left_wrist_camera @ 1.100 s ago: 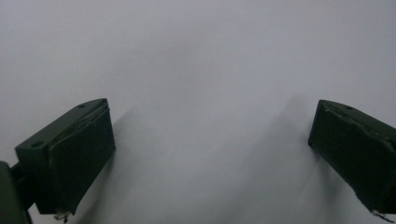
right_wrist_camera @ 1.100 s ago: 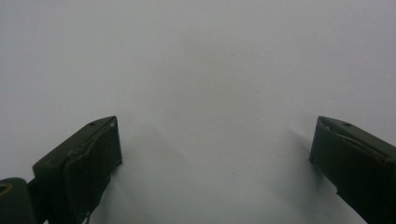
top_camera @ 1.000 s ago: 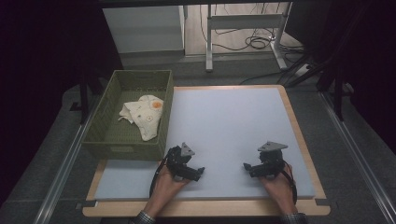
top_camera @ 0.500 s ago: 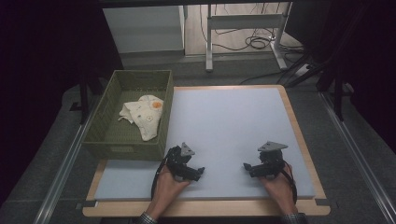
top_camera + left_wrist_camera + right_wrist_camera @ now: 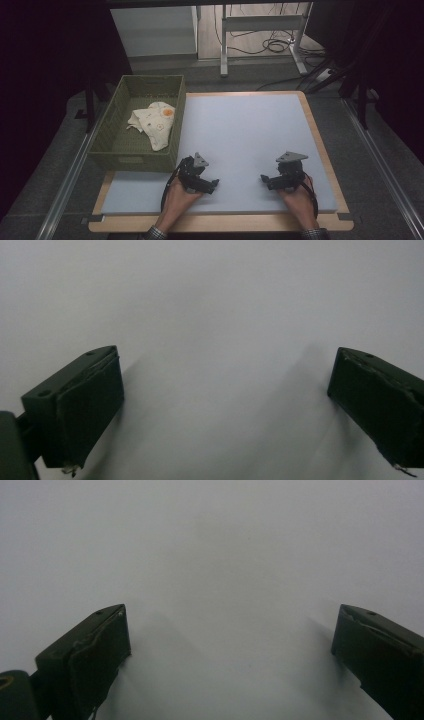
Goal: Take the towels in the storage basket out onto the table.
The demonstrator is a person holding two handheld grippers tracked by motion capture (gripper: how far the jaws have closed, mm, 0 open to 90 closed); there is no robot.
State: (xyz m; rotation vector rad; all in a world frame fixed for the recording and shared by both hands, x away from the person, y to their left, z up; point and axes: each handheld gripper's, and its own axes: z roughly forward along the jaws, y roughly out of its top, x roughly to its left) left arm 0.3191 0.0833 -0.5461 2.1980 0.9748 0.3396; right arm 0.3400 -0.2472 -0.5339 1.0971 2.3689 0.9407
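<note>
Cloth (image 5: 154, 121) lying crumpled in green basket (image 5: 114, 152), far-left of left gripper (image 5: 214, 183). Left gripper sitting nearer than right gripper (image 5: 263, 178); both resting wide open, gripping nothing.

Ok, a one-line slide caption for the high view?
Both open grippers, left and right, rest on the mat; cloth lies in basket.

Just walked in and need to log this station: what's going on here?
A person holds a two-jaw gripper in each hand, both resting low on the pale grey foam mat near its front edge. The left gripper and the right gripper are open, their fingers wide apart with nothing between them. A crumpled cream cloth with orange print lies inside the olive-green woven basket at the mat's left, untouched. Nothing is being handled at this moment.
</note>
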